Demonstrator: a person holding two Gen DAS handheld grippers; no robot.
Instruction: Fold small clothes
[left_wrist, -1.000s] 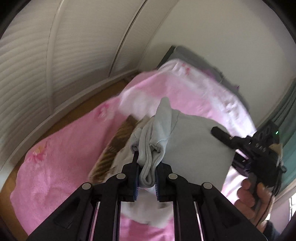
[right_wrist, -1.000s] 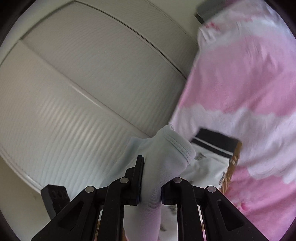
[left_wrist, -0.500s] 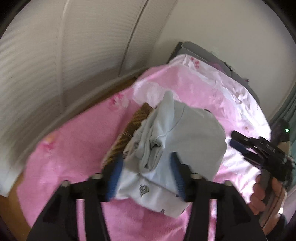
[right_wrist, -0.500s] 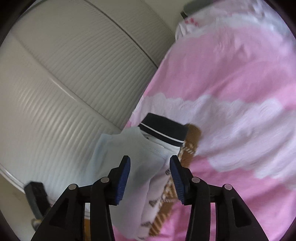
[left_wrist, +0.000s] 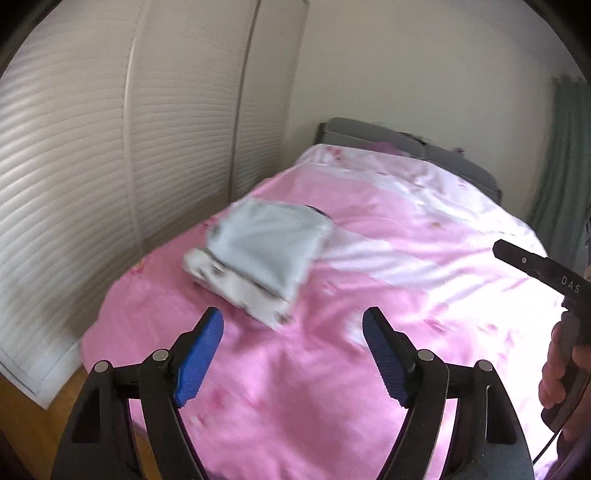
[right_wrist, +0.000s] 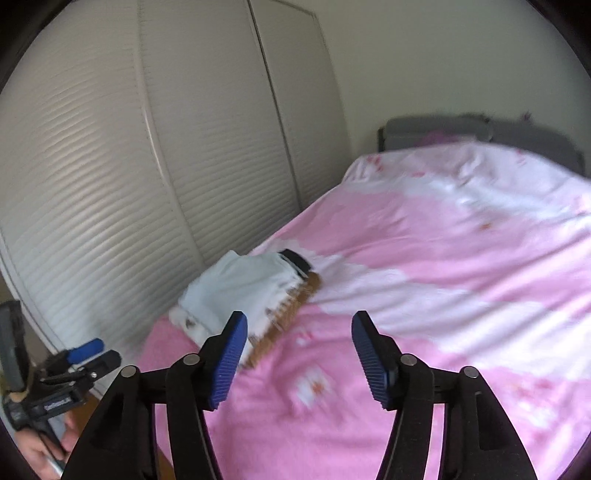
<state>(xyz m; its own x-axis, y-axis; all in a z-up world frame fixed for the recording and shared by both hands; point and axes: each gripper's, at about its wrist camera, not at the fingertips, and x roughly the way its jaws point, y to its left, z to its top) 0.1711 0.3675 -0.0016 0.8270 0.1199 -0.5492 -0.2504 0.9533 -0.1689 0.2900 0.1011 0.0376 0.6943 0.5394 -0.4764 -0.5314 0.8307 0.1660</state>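
Now we hold both tools above the bed (left_wrist: 369, 369), and neither has hold of anything. Our left tool (left_wrist: 293, 354) stands spread wide, its blue pads (left_wrist: 197, 363) far apart with only pink bedcover (right_wrist: 461, 258) between them. Our right tool (right_wrist: 297, 360) is just as wide open and empty. The folded light blue garment (left_wrist: 266, 247) lies flat on the bedcover, on top of a small stack of other folded clothes (left_wrist: 255, 299), toward the side of the bed nearest the louvered closet doors (left_wrist: 74, 184). From the left tool the stack sits beyond the fingertips, clear of them. From the right tool it lies ahead and off to the left, its near edge passing behind the left fingertip in that view; we cannot tell whether they touch.
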